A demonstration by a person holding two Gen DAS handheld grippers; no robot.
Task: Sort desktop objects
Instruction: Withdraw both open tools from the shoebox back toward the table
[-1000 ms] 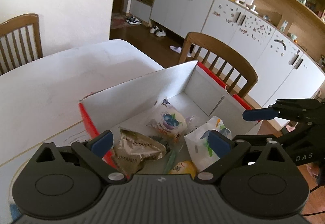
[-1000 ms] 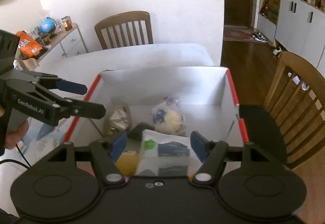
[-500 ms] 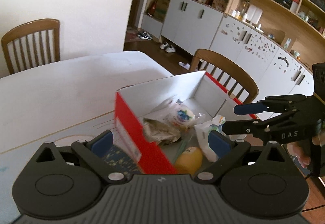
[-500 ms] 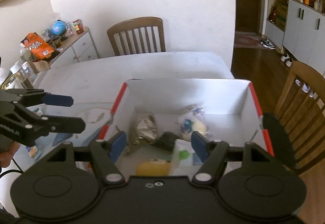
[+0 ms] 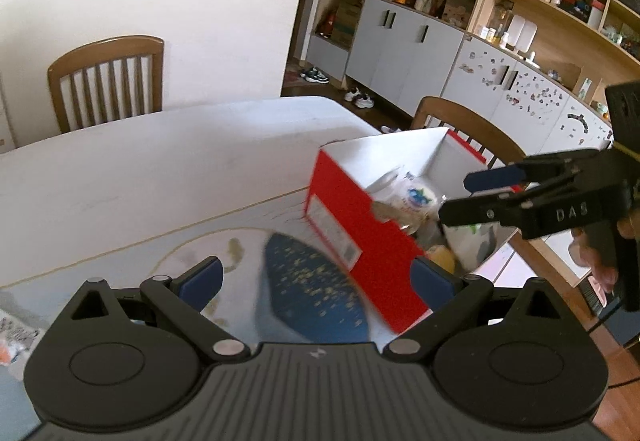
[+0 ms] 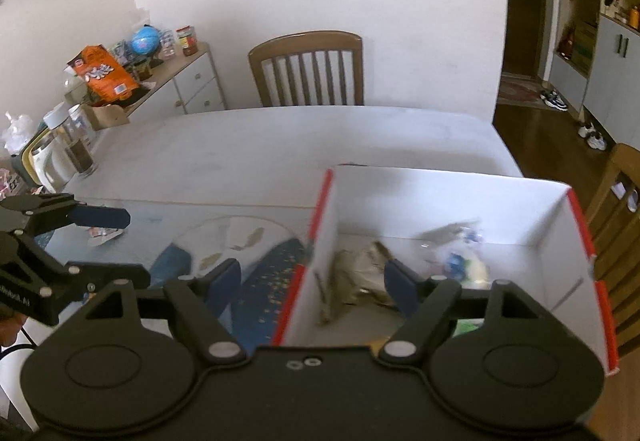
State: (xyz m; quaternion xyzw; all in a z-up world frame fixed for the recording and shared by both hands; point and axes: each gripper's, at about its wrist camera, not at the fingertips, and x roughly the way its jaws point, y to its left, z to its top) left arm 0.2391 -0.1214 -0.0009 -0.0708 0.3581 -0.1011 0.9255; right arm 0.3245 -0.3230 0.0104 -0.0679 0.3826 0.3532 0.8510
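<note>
White table (image 6: 280,145) is carrying a red-and-white box (image 6: 440,201) at its near right corner, snack packets (image 6: 360,277) lying inside. Left gripper (image 5: 316,277) is hovering apart and empty beside the box's red wall. Right gripper (image 6: 312,281) is opening over that wall, nothing between its jaws. Advisable: approach remaining loose items squarely. Blur is obscuring the blue mat (image 5: 312,285) and the packet labels.

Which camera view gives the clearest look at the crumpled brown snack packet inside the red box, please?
The right wrist view: the brown snack packet lies open to view on the red box floor. In the left wrist view, only its tip peeks above the box's wall.
</note>
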